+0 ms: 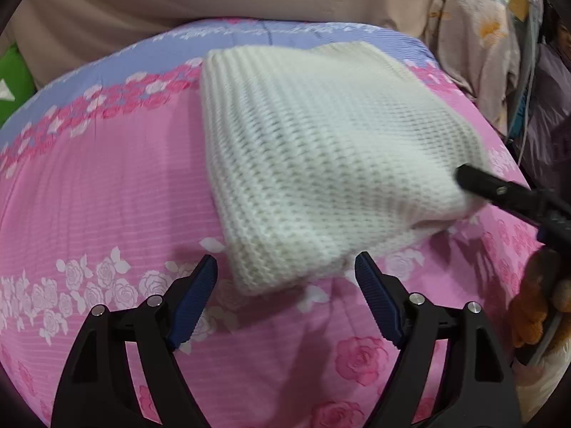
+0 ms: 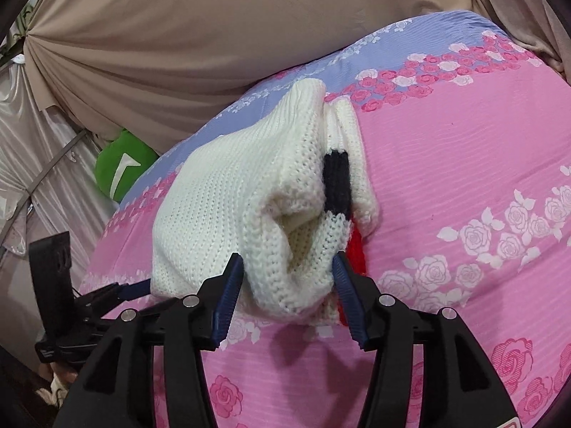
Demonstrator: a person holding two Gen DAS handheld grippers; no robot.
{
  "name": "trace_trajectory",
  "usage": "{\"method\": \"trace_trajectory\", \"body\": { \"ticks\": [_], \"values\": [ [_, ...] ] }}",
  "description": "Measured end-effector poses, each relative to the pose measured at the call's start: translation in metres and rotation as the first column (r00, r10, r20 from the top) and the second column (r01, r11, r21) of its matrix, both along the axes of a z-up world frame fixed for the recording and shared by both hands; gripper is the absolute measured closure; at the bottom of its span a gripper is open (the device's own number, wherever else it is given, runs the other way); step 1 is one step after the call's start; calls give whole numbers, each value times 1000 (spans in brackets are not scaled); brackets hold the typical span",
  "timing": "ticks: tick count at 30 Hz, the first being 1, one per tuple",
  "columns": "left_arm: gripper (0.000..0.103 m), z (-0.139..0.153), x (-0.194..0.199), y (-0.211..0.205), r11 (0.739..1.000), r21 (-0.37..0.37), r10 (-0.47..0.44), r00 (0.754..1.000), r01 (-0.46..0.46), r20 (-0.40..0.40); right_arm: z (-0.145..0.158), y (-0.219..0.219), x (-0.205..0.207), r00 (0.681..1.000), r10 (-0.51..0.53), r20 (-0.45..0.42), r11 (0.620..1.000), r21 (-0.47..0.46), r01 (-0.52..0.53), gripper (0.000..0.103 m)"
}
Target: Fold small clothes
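A folded white knit sweater (image 1: pixel 321 157) lies on a pink bedspread with roses (image 1: pixel 107 196). My left gripper (image 1: pixel 285 260) hovers open just before the sweater's near corner, its blue pads clear of the knit. In the right wrist view the sweater (image 2: pixel 221 207) shows a black band (image 2: pixel 337 182) and a red patch (image 2: pixel 357 249) in its folds. My right gripper (image 2: pixel 287 256) stands open around a puffed fold at the sweater's edge, which sits loosely between the pads. One black right finger (image 1: pixel 478 183) shows at the sweater's right edge in the left wrist view.
Beige drapery (image 2: pixel 178 35) hangs behind the bed. A green cushion (image 2: pixel 121 164) sits at the bed's far edge. Floral cloth (image 1: pixel 474 35) and dark clutter hang on one side. An orange-brown glove-like shape (image 1: pixel 531 306) is near the right gripper's handle. The left gripper's body (image 2: pixel 53 285) is beside the sweater.
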State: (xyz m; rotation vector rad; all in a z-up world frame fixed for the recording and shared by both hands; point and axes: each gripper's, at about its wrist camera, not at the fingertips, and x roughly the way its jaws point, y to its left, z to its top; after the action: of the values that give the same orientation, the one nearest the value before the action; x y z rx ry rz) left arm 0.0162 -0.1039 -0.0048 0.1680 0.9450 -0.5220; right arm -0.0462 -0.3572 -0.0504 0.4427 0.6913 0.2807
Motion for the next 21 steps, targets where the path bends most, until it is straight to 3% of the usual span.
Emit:
{"method": "trace_trajectory", "body": {
  "ticks": [4, 11, 16, 17, 18, 20, 21],
  "values": [
    [26, -3, 12, 12, 999, -24, 32, 999, -32, -34, 12, 7, -7, 999, 16, 41, 999, -34, -15, 51],
    [26, -5, 12, 11, 1000, 5, 23, 999, -23, -24, -6, 4, -8, 1000, -1, 7, 1000, -6, 1, 51],
    [27, -7, 4, -1, 998, 53, -22, 1000, 21, 17, -6, 6, -6, 1000, 7, 7, 1000, -18, -6, 68],
    [30, -7, 5, -2, 998, 55, -20, 1000, 18, 21, -4, 7, -4, 1000, 20, 9, 1000, -21, -20, 85],
    [39, -6, 7, -1, 999, 40, -22, 1000, 21, 16, -1, 9, -3, 1000, 25, 16, 999, -27, -25, 88],
    [71, -1, 12, 3, 999, -20, -35, 999, 34, -23, 10, 9, -7, 998, 38, 56, 999, -20, -37, 90],
    [74, 4, 15, 6, 999, -33, -22, 999, 21, -27, 17, 6, -13, 995, 39, 91, 999, 4, -40, 91]
  ]
}}
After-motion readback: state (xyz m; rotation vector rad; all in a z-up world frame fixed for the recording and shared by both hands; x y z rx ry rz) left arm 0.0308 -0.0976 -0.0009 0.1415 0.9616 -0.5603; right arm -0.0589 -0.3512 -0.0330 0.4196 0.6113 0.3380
